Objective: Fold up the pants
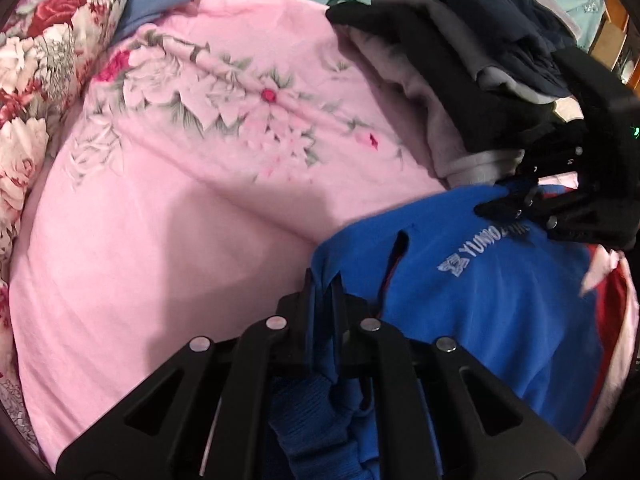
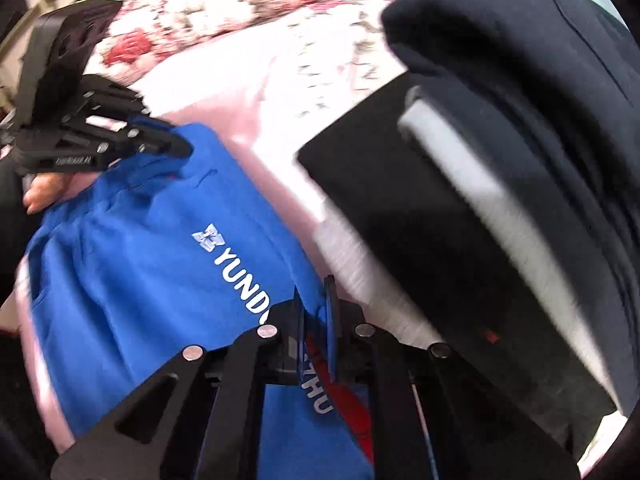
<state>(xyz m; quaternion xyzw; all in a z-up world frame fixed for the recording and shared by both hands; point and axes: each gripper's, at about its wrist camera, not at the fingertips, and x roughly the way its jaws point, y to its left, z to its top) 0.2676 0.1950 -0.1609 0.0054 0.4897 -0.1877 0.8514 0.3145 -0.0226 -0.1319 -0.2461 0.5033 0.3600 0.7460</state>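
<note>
A bed covered with a pink flowered sheet (image 1: 168, 208) fills the scene, with a red-and-white floral quilt (image 1: 36, 92) bunched at nine to ten o'clock in the left wrist view and a pile of dark and grey clothes (image 1: 460, 64) at one to two o'clock. The blue pants (image 1: 492, 304), printed with white lettering and showing a red inner layer, lie on the sheet at four to five o'clock of that view, just below the pile. The left gripper (image 1: 325, 292) has its fingers nearly closed, pinching a fold of blue cloth at one edge of the pants. The right gripper (image 2: 318, 300) is likewise clamped narrowly on the blue fabric near the lettering, at six o'clock in its own view, with the dark pile (image 2: 520, 160) crowding its right side from one to four o'clock. Judging by this, the fold is at an early or middle stage: both edges are gripped and the cloth looks bunched, not flat, so at least laying it out and doubling it over seems left. How many folds are already made cannot be told.
</note>
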